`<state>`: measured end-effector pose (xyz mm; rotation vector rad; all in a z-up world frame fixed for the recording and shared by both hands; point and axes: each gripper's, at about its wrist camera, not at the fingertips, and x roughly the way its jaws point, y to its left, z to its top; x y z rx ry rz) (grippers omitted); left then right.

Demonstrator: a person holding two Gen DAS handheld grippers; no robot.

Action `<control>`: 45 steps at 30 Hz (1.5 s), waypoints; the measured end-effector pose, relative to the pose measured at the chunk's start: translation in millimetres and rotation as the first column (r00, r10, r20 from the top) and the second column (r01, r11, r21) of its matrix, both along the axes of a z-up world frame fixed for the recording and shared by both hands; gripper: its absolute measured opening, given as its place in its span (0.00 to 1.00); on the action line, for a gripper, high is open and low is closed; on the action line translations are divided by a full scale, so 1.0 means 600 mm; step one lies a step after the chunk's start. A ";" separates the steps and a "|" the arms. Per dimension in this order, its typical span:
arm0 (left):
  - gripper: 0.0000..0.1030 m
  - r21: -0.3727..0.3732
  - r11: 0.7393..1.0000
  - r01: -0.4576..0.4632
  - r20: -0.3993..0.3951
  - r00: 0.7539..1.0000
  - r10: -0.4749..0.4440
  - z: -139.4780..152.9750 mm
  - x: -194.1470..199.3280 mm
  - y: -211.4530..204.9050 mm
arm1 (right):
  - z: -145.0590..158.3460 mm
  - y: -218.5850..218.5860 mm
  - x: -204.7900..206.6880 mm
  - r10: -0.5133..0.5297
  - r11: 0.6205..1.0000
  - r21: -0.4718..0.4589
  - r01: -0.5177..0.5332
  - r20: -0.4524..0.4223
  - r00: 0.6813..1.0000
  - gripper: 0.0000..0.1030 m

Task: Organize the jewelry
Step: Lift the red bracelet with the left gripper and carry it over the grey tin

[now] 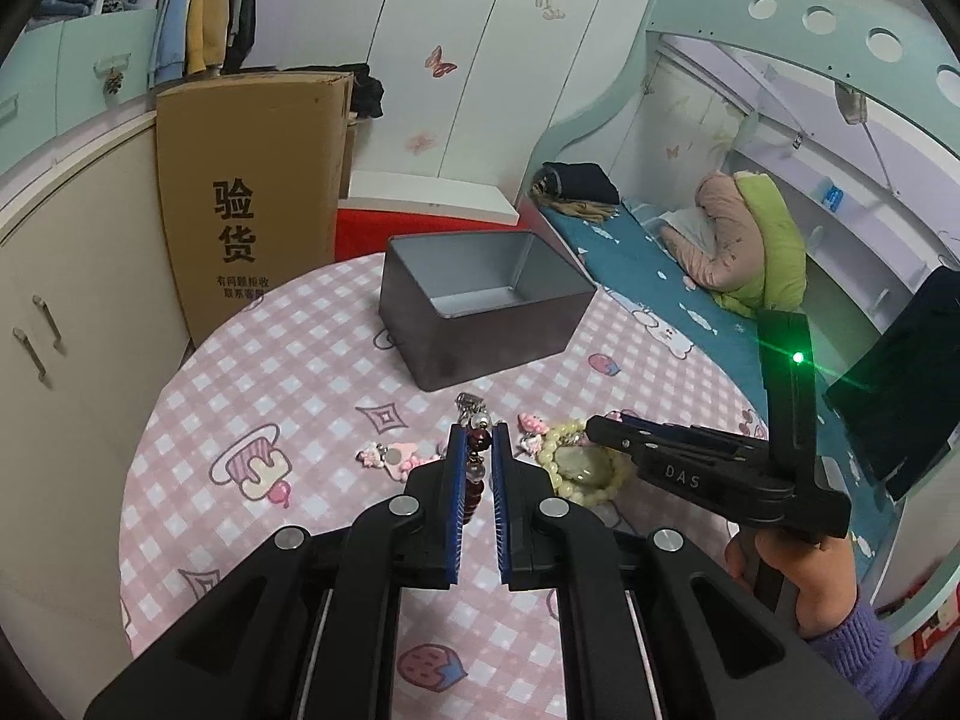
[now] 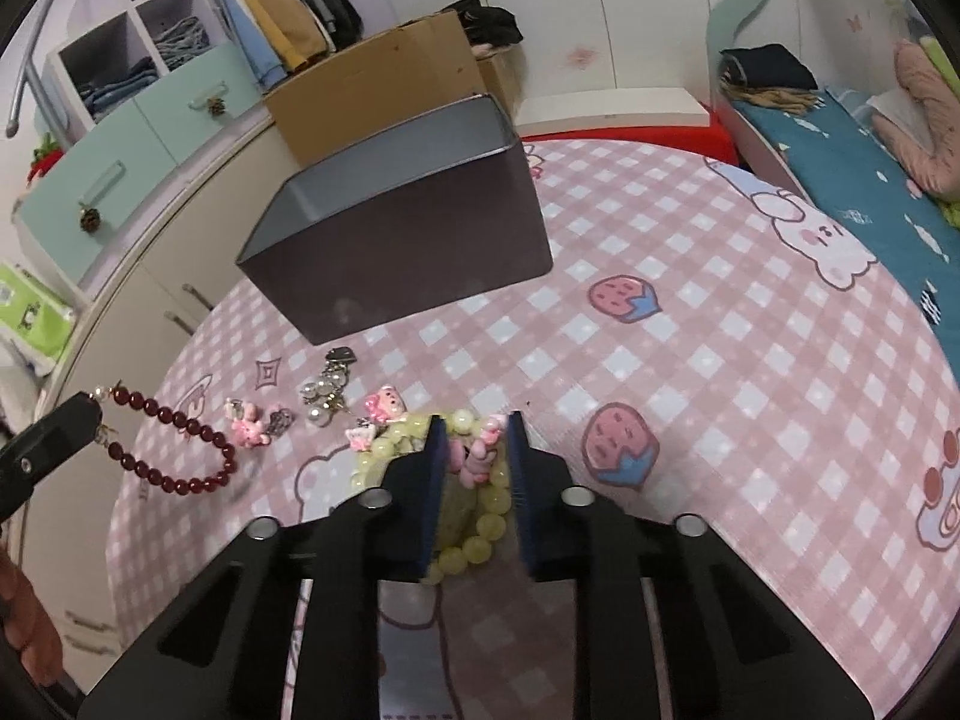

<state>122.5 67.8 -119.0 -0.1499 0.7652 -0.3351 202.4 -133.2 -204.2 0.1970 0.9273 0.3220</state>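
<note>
- Jaws of the left gripper (image 1: 478,456) nearly closed, clamped on the dark red bead bracelet (image 2: 174,450); strand lifted off the cloth, hanging in a loop well short of the tin box (image 1: 480,306), on its near side.
- Jaws of the right gripper (image 2: 477,450) drawn in around the pale yellow bead bracelet (image 2: 474,531); pads seemingly pressing on the beads and a small pink charm (image 2: 480,456), bracelet resting on the cloth, nearer than the box and a little to its right in the left wrist view.
- Just beyond the right fingertips, towards the box: pearl and metal piece (image 2: 327,390), lying close before the box's front wall.
- Beside that piece, on the near side of the box: a few small pink charms (image 2: 249,429) scattered on the cloth, touching nothing that grips.
- Tin box itself: open-topped, upright on the pink checked tablecloth (image 2: 690,330), interior bare as far as visible; nothing stowed yet.
- Judged progress: early. Two bracelets in grip but neither over the box; pearl piece and charms untouched.
- Left to do, presumably: carry both bracelets over the box rim, release inside, then return for the loose pieces before the box.
</note>
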 end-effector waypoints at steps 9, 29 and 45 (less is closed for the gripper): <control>0.07 -0.020 0.999 0.035 0.047 0.998 -0.034 0.037 0.003 -0.007 | 0.070 -0.025 -0.032 0.018 0.998 0.055 -0.023 0.086 0.996 0.06; 0.07 -0.030 0.998 0.064 0.057 0.996 -0.062 0.060 0.022 -0.026 | 0.020 -0.055 -0.003 -0.047 0.990 0.129 0.057 -0.077 0.996 0.18; 0.07 -0.027 0.998 0.052 0.029 0.998 -0.052 0.040 0.029 -0.021 | -0.003 -0.033 -0.002 -0.033 0.994 0.106 0.038 -0.043 0.999 0.09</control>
